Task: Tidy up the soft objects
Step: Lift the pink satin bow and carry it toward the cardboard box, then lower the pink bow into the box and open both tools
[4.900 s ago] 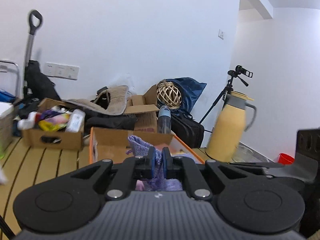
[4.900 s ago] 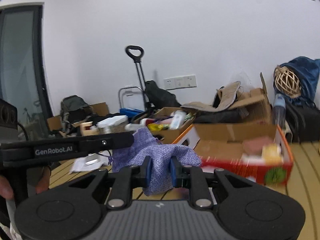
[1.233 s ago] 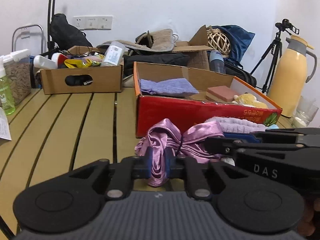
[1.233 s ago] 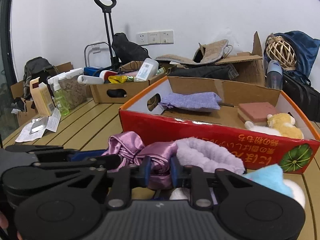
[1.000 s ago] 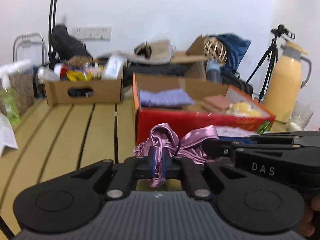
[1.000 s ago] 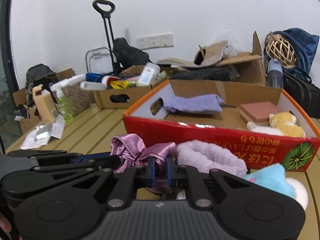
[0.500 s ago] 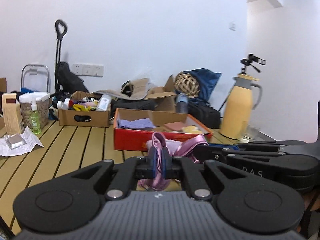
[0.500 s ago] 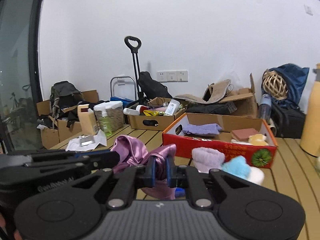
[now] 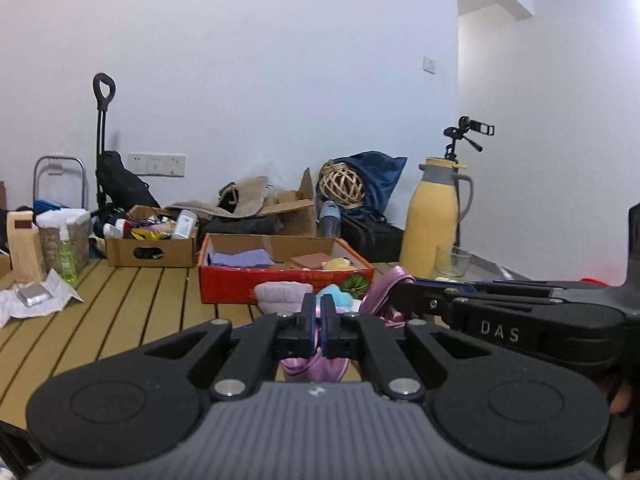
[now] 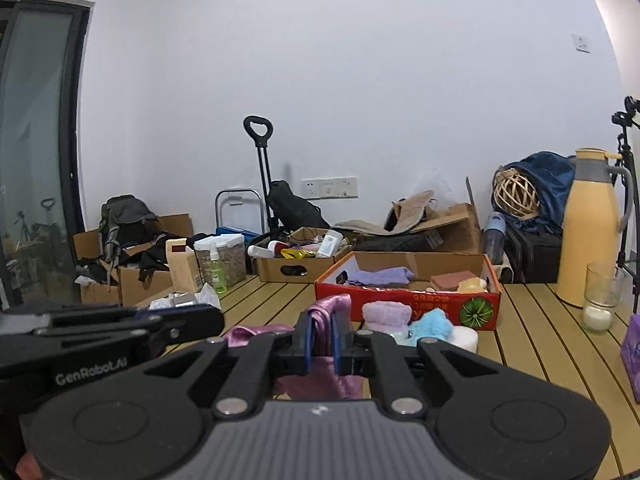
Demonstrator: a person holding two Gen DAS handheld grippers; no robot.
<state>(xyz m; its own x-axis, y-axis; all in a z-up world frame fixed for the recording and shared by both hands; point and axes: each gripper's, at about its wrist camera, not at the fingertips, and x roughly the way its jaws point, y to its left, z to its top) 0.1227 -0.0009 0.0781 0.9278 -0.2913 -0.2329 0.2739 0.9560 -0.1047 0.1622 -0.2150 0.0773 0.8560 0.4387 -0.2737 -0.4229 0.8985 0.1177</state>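
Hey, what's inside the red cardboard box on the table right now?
The red box holds a folded purple cloth, a reddish-brown block and a yellow plush. The front wall hides the box floor and anything lower.

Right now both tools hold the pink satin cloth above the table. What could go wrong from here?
1. The left tool and right tool each pinch only a thin fold of the pink satin cloth; smooth satin may slip out.
2. If the tools pull apart, the cloth could strain or tear.
3. The glass cup stands near the right tool's side; a wide swing toward the red box might knock it over.
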